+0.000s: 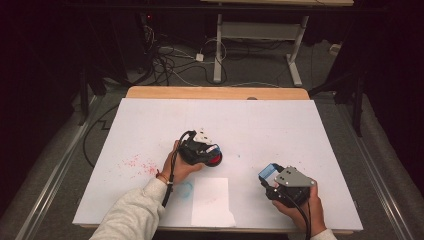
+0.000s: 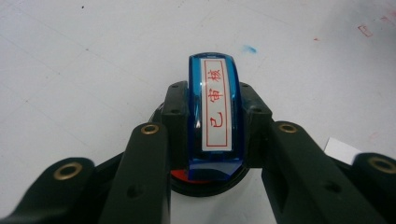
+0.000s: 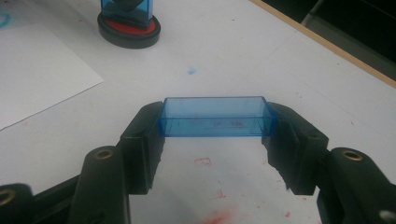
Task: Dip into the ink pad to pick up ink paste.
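Note:
My left gripper (image 2: 215, 114) is shut on a blue stamp (image 2: 215, 107) with a white label printed in red characters. The stamp stands on a round black ink pad (image 2: 205, 185) with a red face. From above, the left gripper (image 1: 211, 151) sits at the table's middle over the ink pad (image 1: 216, 160). My right gripper (image 3: 215, 122) is shut on a clear blue stamp cap (image 3: 215, 116), held just above the table. In the high view the right gripper (image 1: 269, 175) is at the front right with the cap (image 1: 267, 171).
A white paper sheet (image 1: 212, 201) lies at the front edge between the hands, with a blue scribble (image 1: 186, 189) beside it. Red ink marks (image 1: 137, 165) dot the white table cover (image 1: 260, 125). The ink pad (image 3: 128, 31) and stamp (image 3: 126, 7) are ahead-left of the right gripper.

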{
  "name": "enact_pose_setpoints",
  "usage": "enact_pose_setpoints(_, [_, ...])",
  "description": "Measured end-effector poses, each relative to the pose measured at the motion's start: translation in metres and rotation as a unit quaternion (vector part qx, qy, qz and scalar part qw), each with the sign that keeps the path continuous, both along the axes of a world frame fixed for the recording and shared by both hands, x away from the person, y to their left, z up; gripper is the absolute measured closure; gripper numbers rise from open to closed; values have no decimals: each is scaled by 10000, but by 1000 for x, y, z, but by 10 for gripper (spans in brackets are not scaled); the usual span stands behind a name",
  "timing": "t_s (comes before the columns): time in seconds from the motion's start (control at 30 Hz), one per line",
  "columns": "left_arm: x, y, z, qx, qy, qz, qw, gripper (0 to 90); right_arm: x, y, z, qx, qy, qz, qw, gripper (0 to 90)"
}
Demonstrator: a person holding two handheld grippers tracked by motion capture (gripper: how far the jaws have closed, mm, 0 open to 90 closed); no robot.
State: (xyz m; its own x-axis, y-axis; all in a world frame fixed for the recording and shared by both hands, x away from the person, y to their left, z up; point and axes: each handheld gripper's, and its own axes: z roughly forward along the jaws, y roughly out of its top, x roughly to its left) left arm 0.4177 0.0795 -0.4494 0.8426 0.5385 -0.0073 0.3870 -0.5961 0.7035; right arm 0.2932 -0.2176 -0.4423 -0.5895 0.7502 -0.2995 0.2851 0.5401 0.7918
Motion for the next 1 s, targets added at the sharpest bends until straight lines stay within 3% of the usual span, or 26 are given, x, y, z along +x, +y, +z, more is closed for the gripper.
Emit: enact_pose_setpoints(1.0, [0, 0, 0, 6, -3, 4, 10000, 679, -1, 0, 1, 10, -19, 16, 10000, 405])
